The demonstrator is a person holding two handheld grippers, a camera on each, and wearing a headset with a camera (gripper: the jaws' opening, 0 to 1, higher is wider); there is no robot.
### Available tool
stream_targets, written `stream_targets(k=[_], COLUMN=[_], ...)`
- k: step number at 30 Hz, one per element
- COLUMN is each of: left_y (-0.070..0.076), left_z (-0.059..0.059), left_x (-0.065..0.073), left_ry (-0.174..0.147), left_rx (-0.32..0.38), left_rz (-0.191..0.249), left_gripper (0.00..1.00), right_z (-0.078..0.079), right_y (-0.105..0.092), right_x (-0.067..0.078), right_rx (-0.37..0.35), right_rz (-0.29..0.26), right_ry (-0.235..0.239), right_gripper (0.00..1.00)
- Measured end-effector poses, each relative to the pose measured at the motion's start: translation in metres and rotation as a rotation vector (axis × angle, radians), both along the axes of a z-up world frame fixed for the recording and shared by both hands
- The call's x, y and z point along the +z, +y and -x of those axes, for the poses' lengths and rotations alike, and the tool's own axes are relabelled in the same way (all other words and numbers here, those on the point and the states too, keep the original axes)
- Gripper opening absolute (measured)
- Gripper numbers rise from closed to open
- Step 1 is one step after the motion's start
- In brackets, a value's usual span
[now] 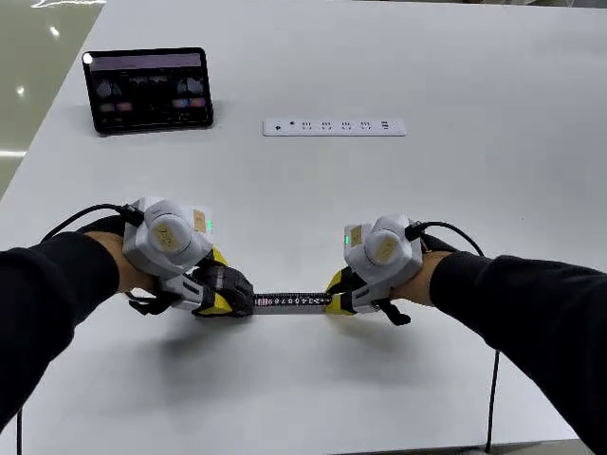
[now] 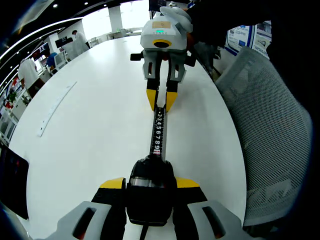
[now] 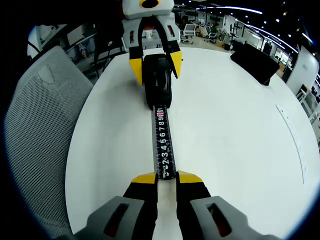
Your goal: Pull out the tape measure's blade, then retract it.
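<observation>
— Where does the pull stand?

— Partly made, I'd judge. The left hand-held gripper (image 2: 150, 184) is clamped on the case of the tape measure (image 3: 158, 75), which sits low on the table (image 1: 379, 57). The right hand-held gripper (image 3: 167, 178) pinches the tip of the blade (image 3: 164, 140), and a short stretch spans between them.

— And what's left?

— Probably more blade to draw out, then the whole retraction, which is not yet begun.

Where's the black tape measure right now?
Low in the head view, the tape measure sits in the left gripper, its blade reaching to the right gripper.
</observation>
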State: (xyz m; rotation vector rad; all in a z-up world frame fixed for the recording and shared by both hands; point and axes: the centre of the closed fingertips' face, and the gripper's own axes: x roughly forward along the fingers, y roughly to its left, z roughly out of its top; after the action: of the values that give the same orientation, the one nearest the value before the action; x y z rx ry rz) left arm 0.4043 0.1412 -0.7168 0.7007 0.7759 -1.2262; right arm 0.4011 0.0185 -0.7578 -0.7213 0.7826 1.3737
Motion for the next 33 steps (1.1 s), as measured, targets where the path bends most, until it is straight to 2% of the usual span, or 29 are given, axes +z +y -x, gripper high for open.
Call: stream_targets(k=[15, 33], left_y=[0.001, 0.001], left_z=[-0.001, -0.003], left_x=[-0.001, -0.002], left_ry=[0.000, 0.002], left_rx=[0.009, 0.025], left_rz=[0.002, -0.001], left_gripper=[0.32, 0.32], right_z=[0.000, -0.005], right_y=[-0.014, -0.036], right_x=[0.000, -0.001], right_rx=[-0.016, -0.005], right_rz=[-0.003, 0.025], right_ry=[0.005, -0.001], right_gripper=[0.08, 0.08])
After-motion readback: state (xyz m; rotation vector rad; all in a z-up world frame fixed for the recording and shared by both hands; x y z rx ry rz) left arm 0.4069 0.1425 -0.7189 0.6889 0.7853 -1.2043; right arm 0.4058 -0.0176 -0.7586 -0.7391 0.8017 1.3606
